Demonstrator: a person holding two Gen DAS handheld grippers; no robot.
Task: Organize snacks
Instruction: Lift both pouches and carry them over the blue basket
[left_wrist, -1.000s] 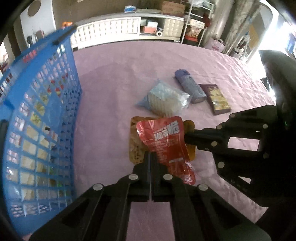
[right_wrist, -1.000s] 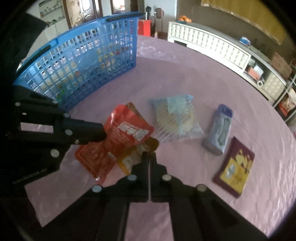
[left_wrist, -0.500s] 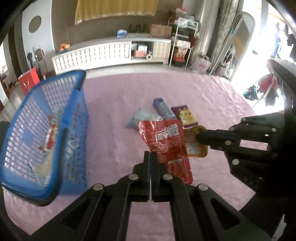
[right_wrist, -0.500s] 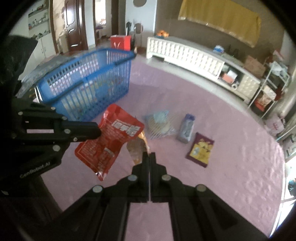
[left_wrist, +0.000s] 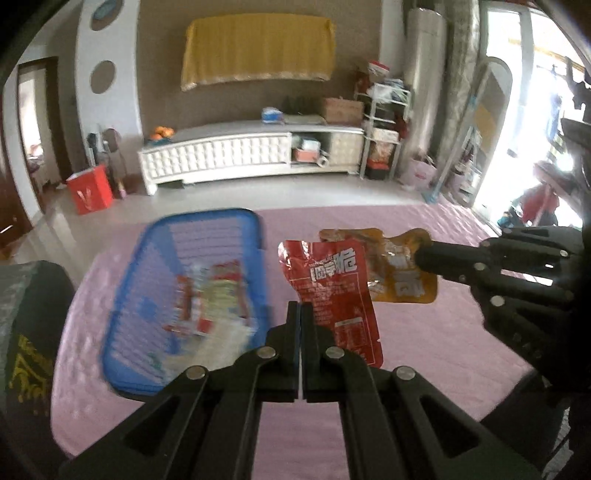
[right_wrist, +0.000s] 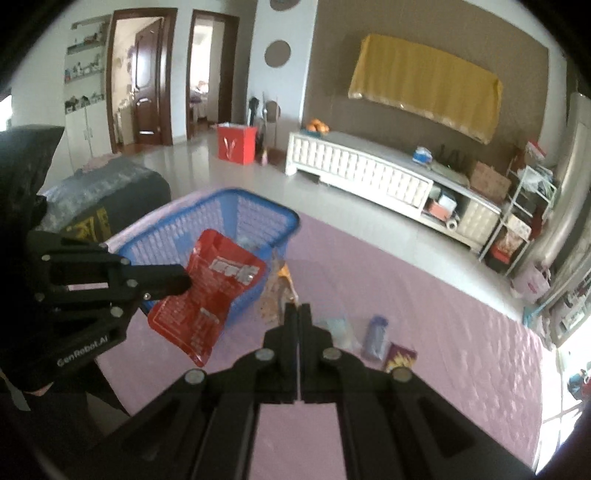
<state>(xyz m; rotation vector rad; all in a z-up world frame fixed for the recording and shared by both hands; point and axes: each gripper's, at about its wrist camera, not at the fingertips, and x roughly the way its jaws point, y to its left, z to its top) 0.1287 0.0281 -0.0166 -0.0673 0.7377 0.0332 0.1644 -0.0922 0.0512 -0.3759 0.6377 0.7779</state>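
Left wrist view: the red packet, clamped in the closed left gripper, and the orange packet, clamped by the right gripper, had been lifted; the blue basket lay at nine o'clock, so drop-off seemed next.

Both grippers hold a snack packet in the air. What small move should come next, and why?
Probably carry the red packet in the left gripper sideways over the blue basket; it hangs beside the basket, not above it, and snacks already lie inside.

My right gripper pinches the orange packet edge-on. At left, my left gripper grips the red packet above the blue basket, over the pink tablecloth.
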